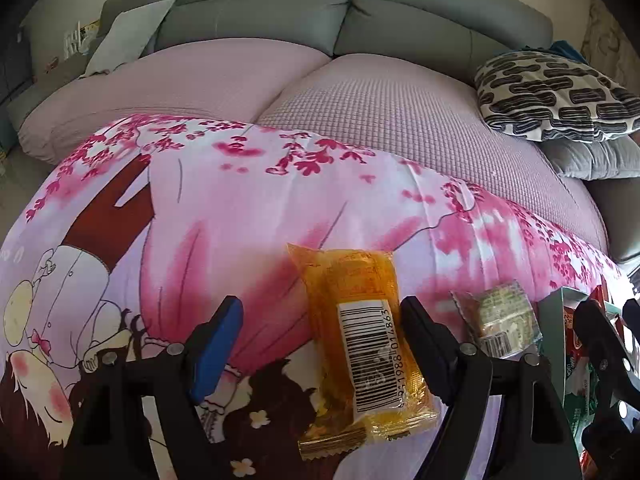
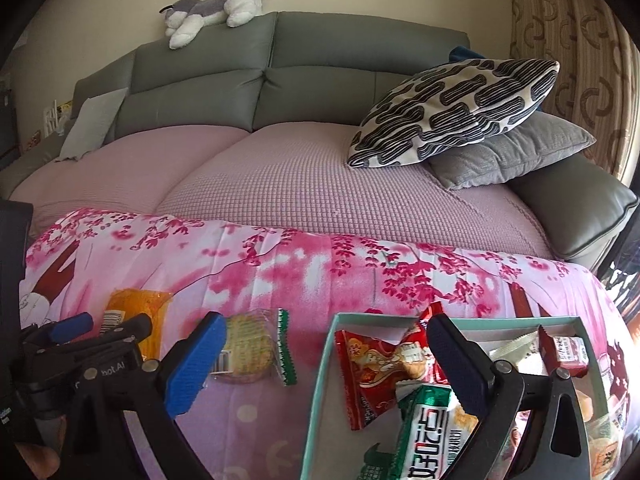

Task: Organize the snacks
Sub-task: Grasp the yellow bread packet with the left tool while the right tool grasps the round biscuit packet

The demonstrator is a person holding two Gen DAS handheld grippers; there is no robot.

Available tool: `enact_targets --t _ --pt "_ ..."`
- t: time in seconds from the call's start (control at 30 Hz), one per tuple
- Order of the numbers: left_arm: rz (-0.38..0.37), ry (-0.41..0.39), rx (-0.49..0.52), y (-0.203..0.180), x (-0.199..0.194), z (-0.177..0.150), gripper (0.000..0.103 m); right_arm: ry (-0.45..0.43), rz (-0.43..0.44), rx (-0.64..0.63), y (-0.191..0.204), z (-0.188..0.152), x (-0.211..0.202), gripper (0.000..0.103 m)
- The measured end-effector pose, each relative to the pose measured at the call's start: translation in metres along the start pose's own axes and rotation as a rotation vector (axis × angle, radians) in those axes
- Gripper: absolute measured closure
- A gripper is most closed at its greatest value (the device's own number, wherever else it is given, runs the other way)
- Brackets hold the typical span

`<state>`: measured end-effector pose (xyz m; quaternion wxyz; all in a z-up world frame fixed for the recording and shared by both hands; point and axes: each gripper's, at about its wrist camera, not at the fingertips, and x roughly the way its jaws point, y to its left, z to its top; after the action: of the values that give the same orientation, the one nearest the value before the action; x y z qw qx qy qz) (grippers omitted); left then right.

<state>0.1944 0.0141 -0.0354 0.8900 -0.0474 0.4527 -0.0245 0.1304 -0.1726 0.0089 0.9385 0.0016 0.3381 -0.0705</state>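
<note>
Risk-wise, on the slack floral cloth [image 1: 248, 216] left of the box [image 2: 320, 400], the left hand-held gripper [image 1: 320, 344], jaws apart and untouching, straddles the orange snack packet [image 1: 360, 344]; its slick wrapper may slip. The right hand-held gripper [image 2: 324, 364] gapes empty.

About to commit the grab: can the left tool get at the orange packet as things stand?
Probably yes. The orange packet lies flat on the pink cloth between the open fingers of the left tool, against the right-hand finger, with nothing over it. The biscuit pack lies clear.
</note>
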Motion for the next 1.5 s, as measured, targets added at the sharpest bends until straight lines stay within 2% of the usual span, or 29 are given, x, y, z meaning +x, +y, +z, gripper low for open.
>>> enact_targets --t 0.27,0.37,0.53,0.67,0.87,1.07,1.17,1.4,1.5 --pt "0.022 -0.002 -0.06 0.021 -0.002 -0.001 0.022 0.033 0.082 -0.049 0.02 -0.003 0.005 0.016" --pt "0.021 0.0 -0.057 0.02 -0.001 -0.001 0.022 0.053 0.118 -0.047 0.023 -0.004 0.007 0.018" --pt "0.021 0.007 -0.049 0.019 -0.001 -0.001 0.022 0.114 0.184 -0.051 0.035 -0.009 0.016 0.021" --pt "0.018 0.008 -0.047 0.02 -0.001 -0.001 0.022 0.182 0.215 -0.024 0.04 -0.017 0.032 0.028" --pt "0.01 0.014 -0.046 0.019 0.001 -0.002 0.022 0.191 0.192 0.008 0.037 -0.018 0.039 0.03" --pt "0.008 0.022 -0.04 0.017 0.003 -0.003 0.022 0.208 0.192 -0.023 0.042 -0.019 0.043 0.03" --pt "0.009 0.024 -0.035 0.016 0.004 -0.003 0.022 0.207 0.2 -0.032 0.044 -0.019 0.043 0.036" --pt "0.007 0.028 -0.03 0.015 0.006 -0.004 0.022 0.208 0.179 -0.026 0.045 -0.018 0.047 0.037" --pt "0.005 0.03 -0.026 0.014 0.007 -0.004 0.023 0.204 0.17 -0.033 0.046 -0.018 0.047 0.043"
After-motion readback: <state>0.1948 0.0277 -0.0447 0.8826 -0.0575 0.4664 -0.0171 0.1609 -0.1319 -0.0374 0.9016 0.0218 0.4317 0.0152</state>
